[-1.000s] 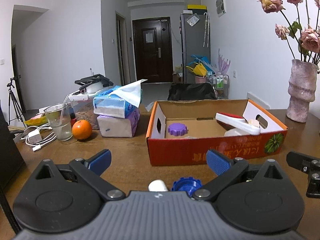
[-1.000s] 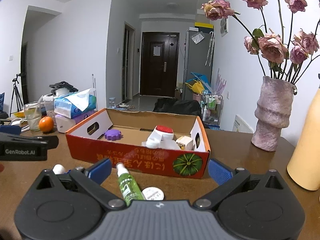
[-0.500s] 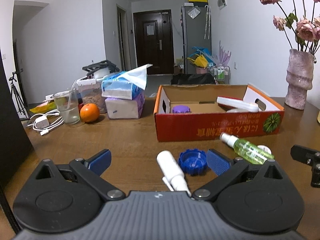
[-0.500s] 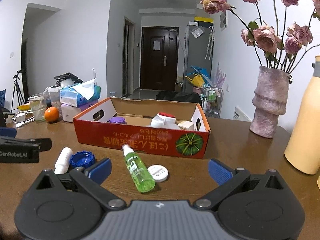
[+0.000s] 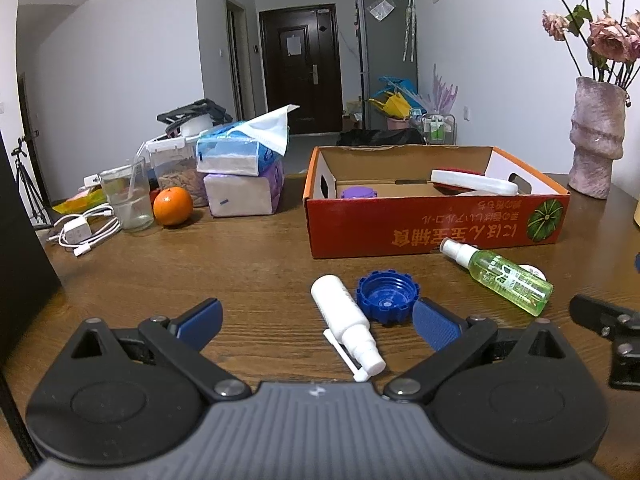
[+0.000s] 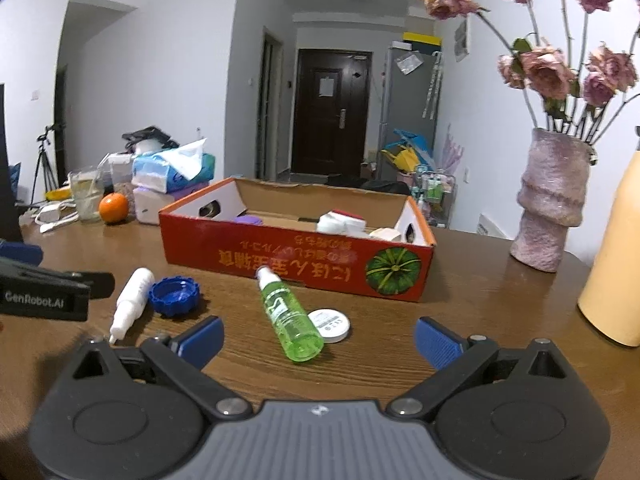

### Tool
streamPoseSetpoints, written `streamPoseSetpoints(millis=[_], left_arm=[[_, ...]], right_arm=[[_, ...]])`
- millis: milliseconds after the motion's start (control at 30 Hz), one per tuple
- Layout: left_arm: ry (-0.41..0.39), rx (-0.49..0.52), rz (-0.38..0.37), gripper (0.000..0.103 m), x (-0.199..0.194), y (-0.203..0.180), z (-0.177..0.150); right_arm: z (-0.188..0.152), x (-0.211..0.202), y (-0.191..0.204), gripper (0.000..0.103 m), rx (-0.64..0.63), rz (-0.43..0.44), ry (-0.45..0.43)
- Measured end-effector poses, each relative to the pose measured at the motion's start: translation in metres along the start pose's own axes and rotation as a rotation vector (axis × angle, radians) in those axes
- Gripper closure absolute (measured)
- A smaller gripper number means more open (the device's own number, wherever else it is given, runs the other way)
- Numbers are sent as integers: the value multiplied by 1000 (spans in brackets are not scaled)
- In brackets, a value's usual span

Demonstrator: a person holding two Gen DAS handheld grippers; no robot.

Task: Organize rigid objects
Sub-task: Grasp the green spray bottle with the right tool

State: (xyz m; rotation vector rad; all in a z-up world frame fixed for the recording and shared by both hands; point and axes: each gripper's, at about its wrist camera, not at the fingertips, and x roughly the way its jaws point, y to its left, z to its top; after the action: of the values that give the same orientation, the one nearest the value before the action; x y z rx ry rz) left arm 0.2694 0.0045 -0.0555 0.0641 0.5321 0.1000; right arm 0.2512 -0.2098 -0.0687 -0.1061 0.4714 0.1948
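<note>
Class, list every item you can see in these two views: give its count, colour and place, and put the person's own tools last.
Cardboard box: 1, red-orange, table centre.
Purple cap: 1, inside box.
White-and-red item: 1, inside box.
Spray bottle: 1, green, lying before box.
White bottle: 1, lying near blue cap.
Blue cap: 1, on table.
Round tin: 1, white, beside spray bottle.
Orange: 1, left.
Glass: 1, clear, left.
Tissue packs: 2, stacked.
Vase: 1, pink, right.
Left tongs: open.
Right tongs: open.

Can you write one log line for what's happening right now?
left gripper: open, empty | right gripper: open, empty | on table: white spray bottle, blue ridged cap, green spray bottle | red cardboard box: partly filled
</note>
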Motion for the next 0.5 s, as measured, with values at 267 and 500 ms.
streamPoseSetpoints(millis=[267,500], left_arm=[[26,-27,10,0,9,8,1],[33,-51,26,0,16,17,4]], right_arm=[[5,34,8,25,-59,51,13],[12,82,14,46,-66,68,79]])
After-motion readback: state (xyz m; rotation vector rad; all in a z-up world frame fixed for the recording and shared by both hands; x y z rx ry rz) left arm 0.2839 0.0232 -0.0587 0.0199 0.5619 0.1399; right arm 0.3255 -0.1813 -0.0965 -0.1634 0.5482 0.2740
